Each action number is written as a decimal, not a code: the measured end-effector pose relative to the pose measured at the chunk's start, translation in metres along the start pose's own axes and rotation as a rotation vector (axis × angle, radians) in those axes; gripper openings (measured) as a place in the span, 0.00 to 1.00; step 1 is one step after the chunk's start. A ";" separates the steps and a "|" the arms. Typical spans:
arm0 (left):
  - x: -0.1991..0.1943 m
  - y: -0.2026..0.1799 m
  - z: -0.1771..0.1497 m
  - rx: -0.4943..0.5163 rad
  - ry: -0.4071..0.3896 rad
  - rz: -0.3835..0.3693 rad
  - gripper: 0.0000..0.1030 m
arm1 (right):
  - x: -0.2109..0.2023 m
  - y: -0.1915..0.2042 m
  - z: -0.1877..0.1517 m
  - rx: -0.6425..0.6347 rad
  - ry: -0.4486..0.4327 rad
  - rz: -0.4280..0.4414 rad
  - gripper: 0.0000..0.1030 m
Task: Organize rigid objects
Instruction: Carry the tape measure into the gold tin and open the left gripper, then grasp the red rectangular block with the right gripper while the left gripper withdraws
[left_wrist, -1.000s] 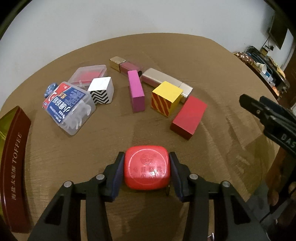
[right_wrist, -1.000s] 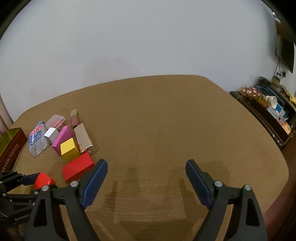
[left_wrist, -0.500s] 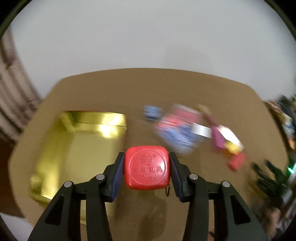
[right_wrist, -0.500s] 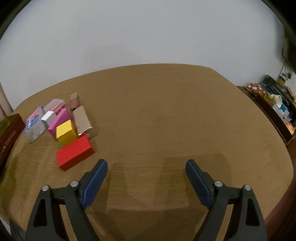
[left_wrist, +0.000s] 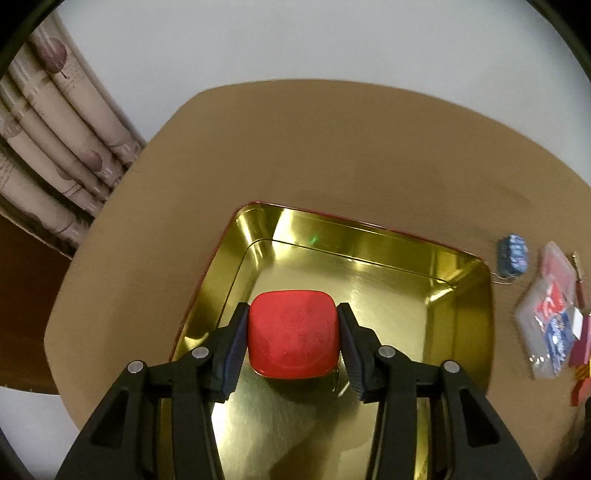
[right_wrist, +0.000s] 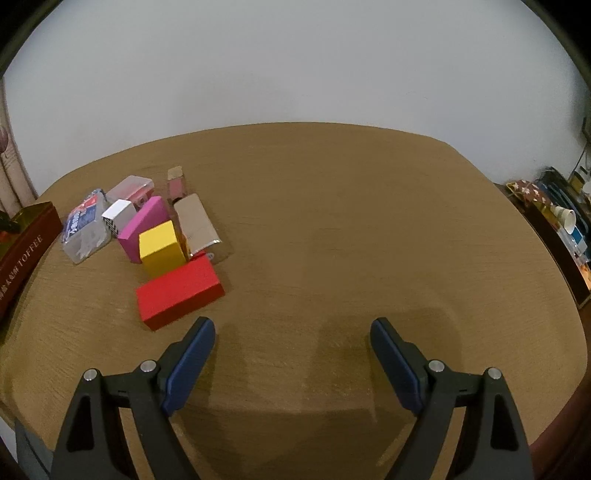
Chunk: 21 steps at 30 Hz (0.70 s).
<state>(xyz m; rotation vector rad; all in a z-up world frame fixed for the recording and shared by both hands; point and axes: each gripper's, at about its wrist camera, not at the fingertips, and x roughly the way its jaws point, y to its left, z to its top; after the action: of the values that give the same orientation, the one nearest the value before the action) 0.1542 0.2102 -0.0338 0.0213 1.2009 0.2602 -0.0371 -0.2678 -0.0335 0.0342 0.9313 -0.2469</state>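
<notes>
My left gripper (left_wrist: 292, 334) is shut on a red tape measure (left_wrist: 293, 334) and holds it over the inside of an open gold tin (left_wrist: 388, 273) with a dark red outside (right_wrist: 26, 251). In the right wrist view my right gripper (right_wrist: 291, 343) stands open over bare table, nothing between its fingers. Left of it lie a red box (right_wrist: 179, 291), a yellow box (right_wrist: 160, 245), a pink box (right_wrist: 144, 227), a beige box (right_wrist: 195, 225), a small black-and-white box (right_wrist: 118, 214) and a clear plastic box with a blue label (right_wrist: 85, 229).
A round brown table (right_wrist: 351, 221) carries everything. A small blue item (left_wrist: 511, 254) lies right of the tin. Patterned curtains (left_wrist: 48, 147) hang beyond the table's left edge. A cluttered shelf (right_wrist: 561, 221) stands at the far right, off the table.
My left gripper has swung left with the tape measure, from in front of the boxes to above the gold tin. The right gripper drifted slightly closer to the boxes.
</notes>
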 end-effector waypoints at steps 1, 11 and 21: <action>0.004 0.000 0.004 -0.004 0.000 0.006 0.42 | 0.000 0.001 0.002 0.002 0.001 0.005 0.86; -0.003 -0.005 0.011 0.017 -0.062 0.057 0.65 | 0.005 -0.008 0.006 0.165 0.107 0.190 0.86; -0.095 -0.012 -0.028 -0.021 -0.234 0.017 0.74 | 0.010 0.011 0.027 0.328 0.211 0.234 0.86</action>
<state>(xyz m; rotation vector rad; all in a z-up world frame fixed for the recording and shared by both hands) 0.0988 0.1750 0.0415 0.0425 0.9661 0.2772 -0.0075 -0.2626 -0.0259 0.4766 1.0781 -0.1779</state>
